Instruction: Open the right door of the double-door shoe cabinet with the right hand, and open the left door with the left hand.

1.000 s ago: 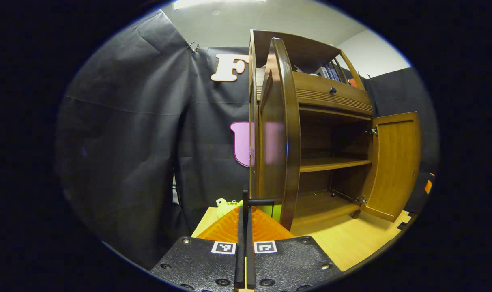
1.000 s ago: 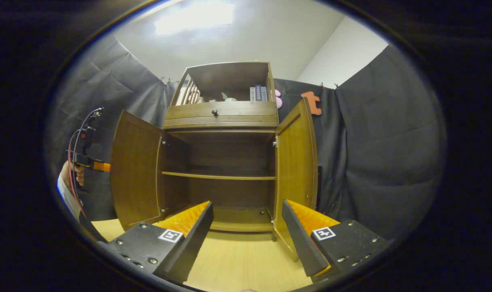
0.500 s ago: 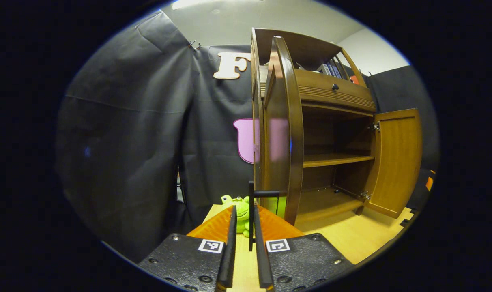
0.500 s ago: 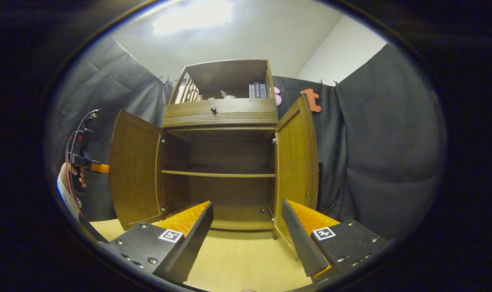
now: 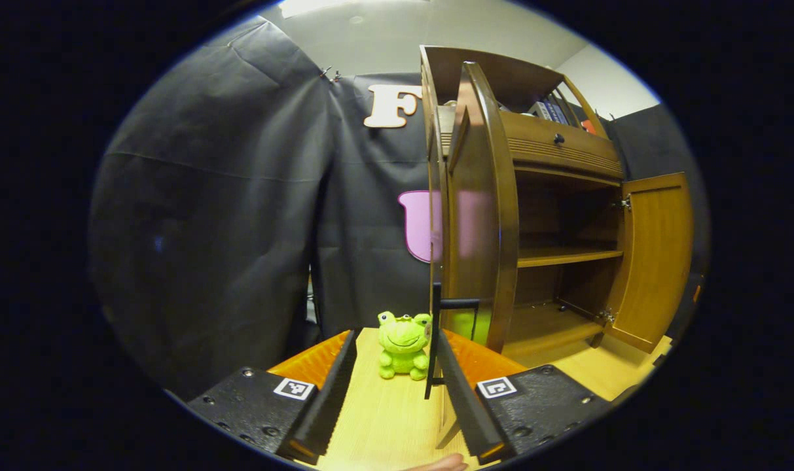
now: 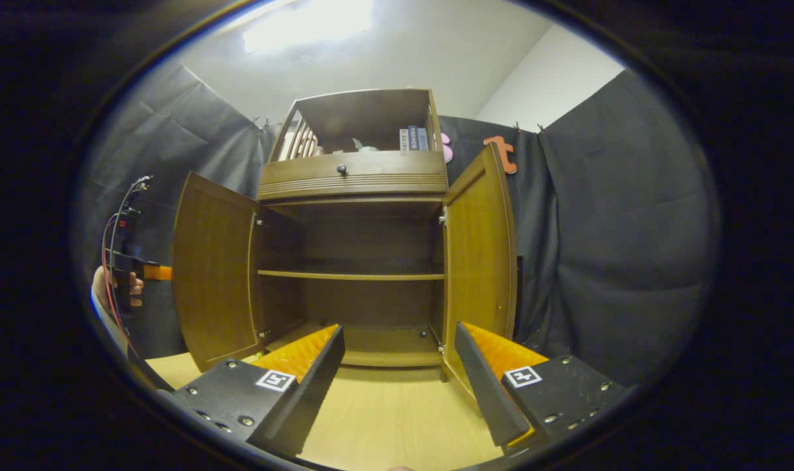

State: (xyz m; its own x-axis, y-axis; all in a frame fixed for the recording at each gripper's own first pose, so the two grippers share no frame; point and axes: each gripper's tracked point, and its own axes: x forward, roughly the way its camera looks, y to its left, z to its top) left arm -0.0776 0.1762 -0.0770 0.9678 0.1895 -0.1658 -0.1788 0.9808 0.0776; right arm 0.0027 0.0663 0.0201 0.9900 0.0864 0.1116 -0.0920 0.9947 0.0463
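both cabinet doors, left door (image 6: 213, 275) and right door (image 6: 478, 258), are standing open; left gripper (image 5: 393, 386) and right gripper (image 6: 397, 383) are gaping apart, holding nothing.

Setting: staged recording booth, not a lived-in home. Black cloth (image 6: 606, 216) hangs as the wall from 9 through 3 o'clock in the right gripper view, pinned up with small clips (image 5: 329, 72) at its top edge. Above it, a plain white ceiling with a bright light panel (image 6: 308, 23) at 12 o'clock. Household props stand on a pale wooden tabletop (image 6: 383, 418): a brown shoe cabinet (image 6: 357, 183) with books (image 6: 413, 139) on its upper shelf, and a green frog plush (image 5: 403, 345) at 6 o'clock in the left gripper view.
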